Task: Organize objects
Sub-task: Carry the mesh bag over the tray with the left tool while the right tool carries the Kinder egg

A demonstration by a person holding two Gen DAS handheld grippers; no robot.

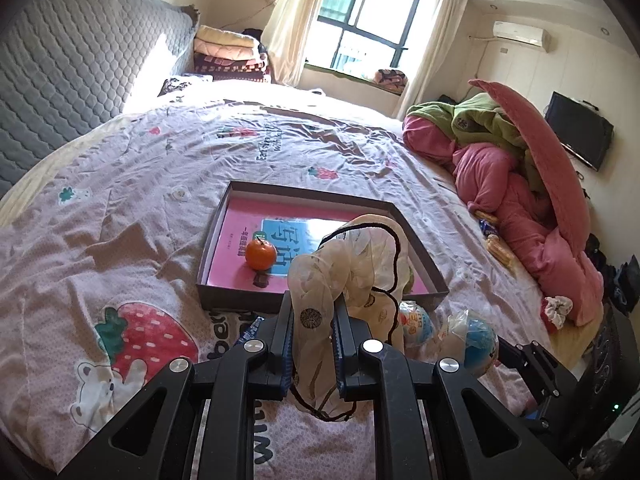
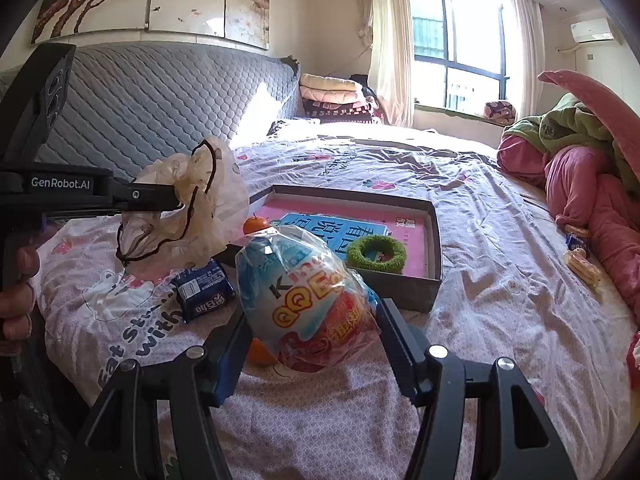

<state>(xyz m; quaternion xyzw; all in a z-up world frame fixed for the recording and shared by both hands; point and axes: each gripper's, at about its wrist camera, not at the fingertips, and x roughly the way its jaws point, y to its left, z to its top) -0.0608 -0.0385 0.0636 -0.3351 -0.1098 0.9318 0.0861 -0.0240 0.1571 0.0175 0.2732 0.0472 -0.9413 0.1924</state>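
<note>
My left gripper (image 1: pixel 313 300) is shut on a cream shower cap (image 1: pixel 360 264) with dark elastic trim, held above the bedspread just before a shallow grey box (image 1: pixel 240 298). In the box lie a pink book (image 1: pixel 240 248) and an orange (image 1: pixel 261 254). The right wrist view shows my right gripper (image 2: pixel 312 308) shut on a plastic-wrapped toy egg (image 2: pixel 308 300), near the box's (image 2: pixel 400 288) front wall. A green ring (image 2: pixel 376 254) lies in the box's near corner. The left gripper (image 2: pixel 178 202) with the cap (image 2: pixel 200 208) hangs at the left.
A blue snack packet (image 2: pixel 204 290) lies on the bedspread before the box. A second toy egg (image 1: pixel 416 320) rests by the box's near corner. Piled pink and green bedding (image 1: pixel 520 184) fills the bed's right side, with small snacks (image 2: pixel 582 264) beside it. A quilted headboard (image 2: pixel 160 100) runs along the left.
</note>
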